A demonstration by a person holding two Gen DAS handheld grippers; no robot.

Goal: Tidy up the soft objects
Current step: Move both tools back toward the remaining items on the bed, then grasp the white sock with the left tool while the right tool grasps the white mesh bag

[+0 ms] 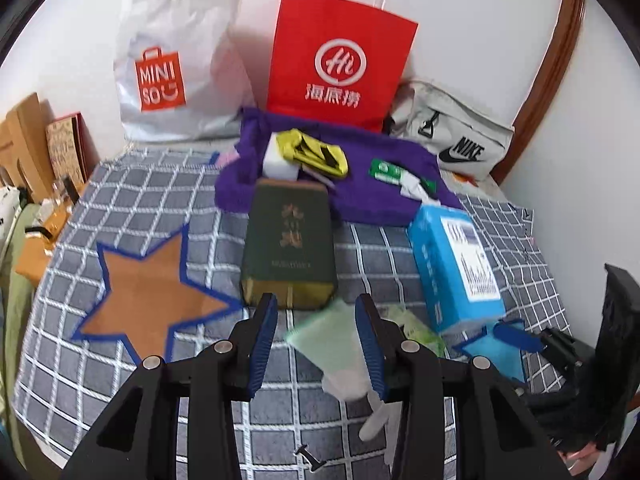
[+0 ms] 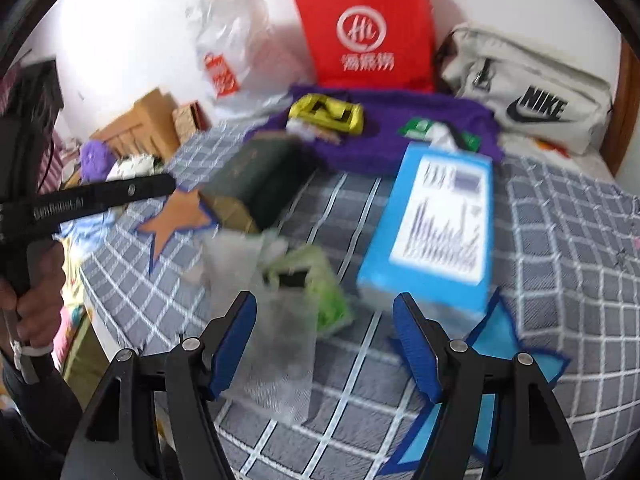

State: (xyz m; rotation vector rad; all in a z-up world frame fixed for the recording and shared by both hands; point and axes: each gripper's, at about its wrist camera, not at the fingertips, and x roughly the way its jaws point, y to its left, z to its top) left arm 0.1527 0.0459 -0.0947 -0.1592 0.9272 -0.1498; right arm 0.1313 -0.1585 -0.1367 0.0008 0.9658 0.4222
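We are holding the left gripper low over the checked bedcover, its jaws standing apart around a pale green soft pouch; whether the pads are already pressing it we cannot tell, because the picture is blurred. The pouch is lying at 6 o'clock from the dark green box, between the brown star patch at 9 o'clock and the blue carton at 2 o'clock. We are keeping the right gripper wide open and holding nothing, above a translucent bag and green packet. The stars, we judge, are marking sorting places. The purple cloth at 12 o'clock is carrying smaller items.
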